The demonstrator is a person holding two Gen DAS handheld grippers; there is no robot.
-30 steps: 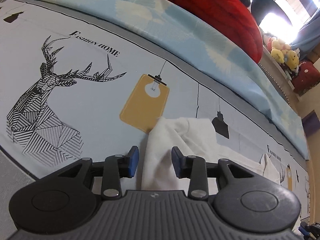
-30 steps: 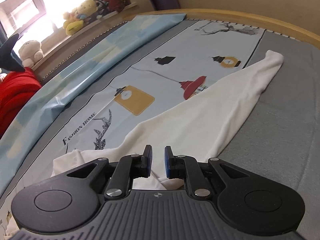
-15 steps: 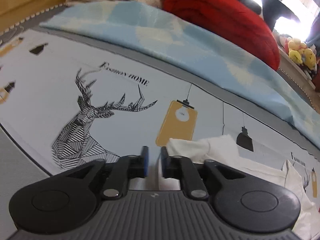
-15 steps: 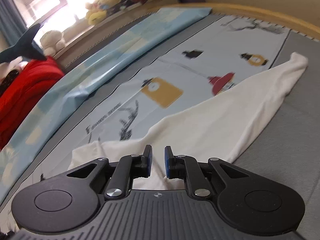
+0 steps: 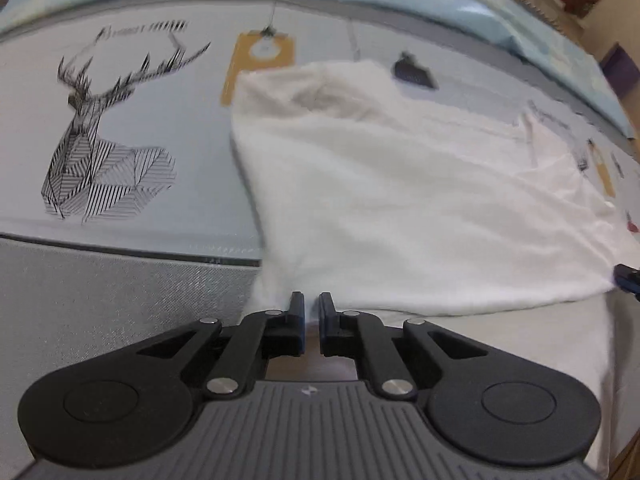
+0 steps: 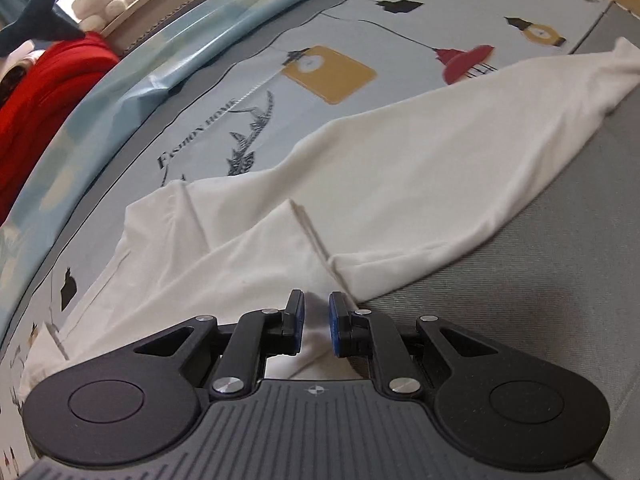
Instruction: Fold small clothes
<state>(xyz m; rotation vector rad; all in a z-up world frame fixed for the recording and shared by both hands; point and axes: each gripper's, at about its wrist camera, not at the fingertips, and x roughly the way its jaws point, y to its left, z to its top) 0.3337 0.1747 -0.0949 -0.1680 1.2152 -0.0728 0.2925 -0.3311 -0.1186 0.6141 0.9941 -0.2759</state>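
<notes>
white shirt [image 6: 420, 168], sleeve stretching far right

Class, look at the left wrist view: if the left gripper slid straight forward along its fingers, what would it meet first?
Most likely the white garment itself: the left gripper is already shut on its near edge, and the cloth spreads directly ahead over the printed bedsheet.

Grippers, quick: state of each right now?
Left gripper: shut on the white garment.
Right gripper: narrowly parted jaws, white garment between them; grip cannot be told.
</notes>
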